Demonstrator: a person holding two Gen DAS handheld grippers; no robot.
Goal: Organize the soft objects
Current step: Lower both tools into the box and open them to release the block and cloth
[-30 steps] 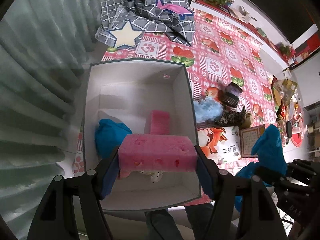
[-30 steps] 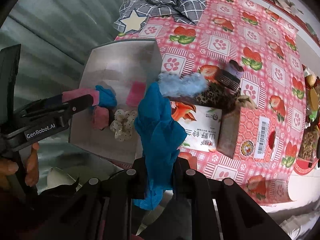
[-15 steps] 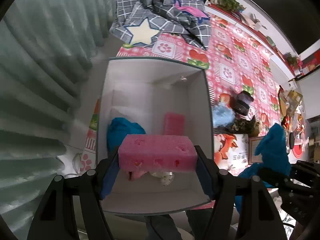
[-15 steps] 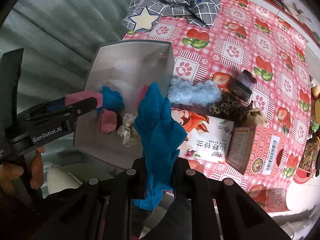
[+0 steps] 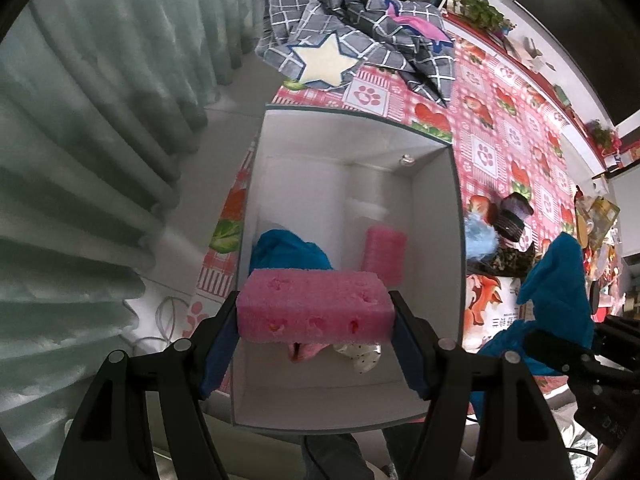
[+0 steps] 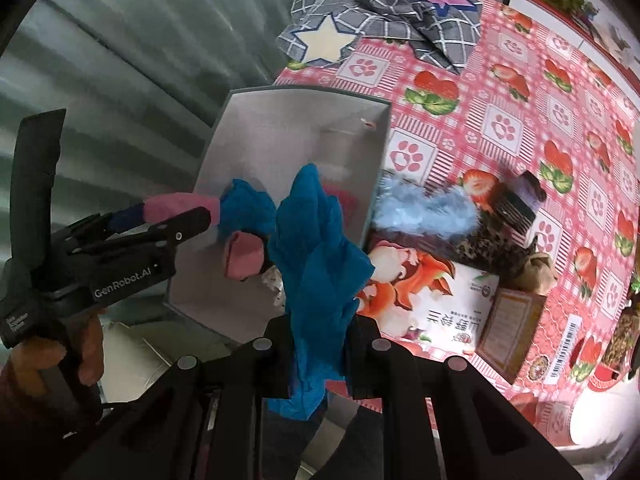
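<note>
My left gripper (image 5: 316,316) is shut on a pink sponge (image 5: 314,306) and holds it above the near part of an open white box (image 5: 456,216). In the box lie a blue cloth (image 5: 288,250), a second pink sponge (image 5: 384,254), a small pink piece and a white dotted scrunchie (image 5: 360,356). My right gripper (image 6: 316,328) is shut on a blue cloth (image 6: 316,248) and holds it up just right of the box (image 6: 380,160). The left gripper (image 6: 176,220) also shows in the right wrist view over the box's left side.
On the pink strawberry tablecloth (image 6: 520,92) right of the box lie a light blue fluffy item (image 6: 424,210), a leopard-print item (image 6: 492,248), a dark purple scrunchie (image 6: 520,200) and a printed packet (image 6: 432,300). A grey checked cloth with a star (image 5: 340,44) lies behind. Curtains (image 5: 80,140) hang on the left.
Both grippers have moved left and nearer to the box with their loads. The pink sponge now hangs further over the box's inside. Both grips are unchanged.
</note>
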